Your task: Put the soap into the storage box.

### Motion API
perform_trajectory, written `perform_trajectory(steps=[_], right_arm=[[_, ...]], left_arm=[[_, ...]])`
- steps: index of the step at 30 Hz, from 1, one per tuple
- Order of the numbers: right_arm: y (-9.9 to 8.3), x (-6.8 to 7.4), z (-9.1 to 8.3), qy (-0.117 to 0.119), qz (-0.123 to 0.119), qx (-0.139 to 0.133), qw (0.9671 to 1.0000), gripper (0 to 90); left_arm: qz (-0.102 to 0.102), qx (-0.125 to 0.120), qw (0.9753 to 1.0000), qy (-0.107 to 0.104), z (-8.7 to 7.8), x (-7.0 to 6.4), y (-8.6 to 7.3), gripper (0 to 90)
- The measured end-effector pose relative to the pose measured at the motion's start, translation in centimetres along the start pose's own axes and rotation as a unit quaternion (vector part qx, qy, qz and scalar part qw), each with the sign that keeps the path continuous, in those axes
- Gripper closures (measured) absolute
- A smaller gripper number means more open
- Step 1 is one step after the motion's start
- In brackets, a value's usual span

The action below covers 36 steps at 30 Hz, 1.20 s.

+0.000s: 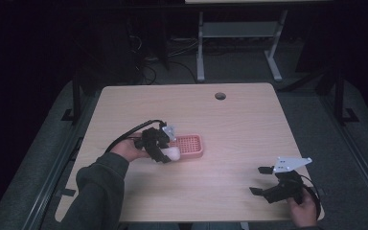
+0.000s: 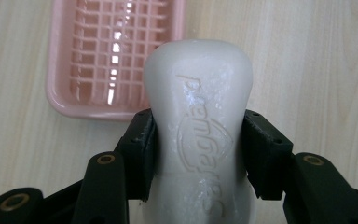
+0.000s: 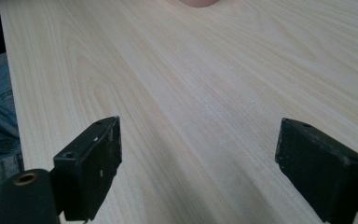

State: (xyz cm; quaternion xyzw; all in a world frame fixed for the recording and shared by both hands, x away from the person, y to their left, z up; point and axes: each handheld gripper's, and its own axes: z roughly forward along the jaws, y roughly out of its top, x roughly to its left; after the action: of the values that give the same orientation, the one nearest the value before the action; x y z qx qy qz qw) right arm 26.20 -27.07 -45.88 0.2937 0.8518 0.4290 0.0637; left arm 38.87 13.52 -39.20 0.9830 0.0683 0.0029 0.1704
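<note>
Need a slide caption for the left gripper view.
Left tool clamps a white soap bar just short of the pink soap dish.

Count: 1 soap bar (image 2: pixel 199 121), 1 pink tray (image 1: pixel 191 146), 2 grippers, left (image 1: pixel 165 149) and right (image 1: pixel 258 179), 1 table (image 1: pixel 230 124).

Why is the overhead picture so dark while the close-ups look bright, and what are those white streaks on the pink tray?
High view: dim, room nearly black, only the table lit. Left gripper view: bright; the streaks are glare on the glossy tray; the soap in the left tongs is sharp, its lettering readable. Right gripper view: the open right tongs look slightly soft, with faint shadow between them.
</note>
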Motion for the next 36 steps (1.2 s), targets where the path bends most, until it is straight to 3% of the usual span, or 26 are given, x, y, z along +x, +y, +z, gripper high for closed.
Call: perform_trajectory(steps=[11, 17, 24, 36], right_arm=[[-0.1, -0.1, -0.2, 0.000, 0.004, -0.003, 1.0000, 14.1], [-0.2, -0.1, -0.2, 0.000, 0.005, -0.003, 1.0000, 14.2], [-0.2, -0.1, -0.1, 0.000, 0.005, -0.001, 1.0000, 14.2], [-0.2, 0.0, -0.1, 0.000, 0.006, -0.001, 1.0000, 14.1]], left_arm=[[0.009, -0.006, 0.9999, -0.002, 0.2, 1.6, 2.1, 49.5], [0.009, -0.022, 0.9997, -0.005, 0.5, 2.6, 2.9, 49.5], [0.017, -0.019, 0.9997, -0.004, 1.2, 3.5, 3.9, 49.5], [0.011, -0.013, 0.9997, -0.016, 3.4, 4.8, 4.6, 49.5]])
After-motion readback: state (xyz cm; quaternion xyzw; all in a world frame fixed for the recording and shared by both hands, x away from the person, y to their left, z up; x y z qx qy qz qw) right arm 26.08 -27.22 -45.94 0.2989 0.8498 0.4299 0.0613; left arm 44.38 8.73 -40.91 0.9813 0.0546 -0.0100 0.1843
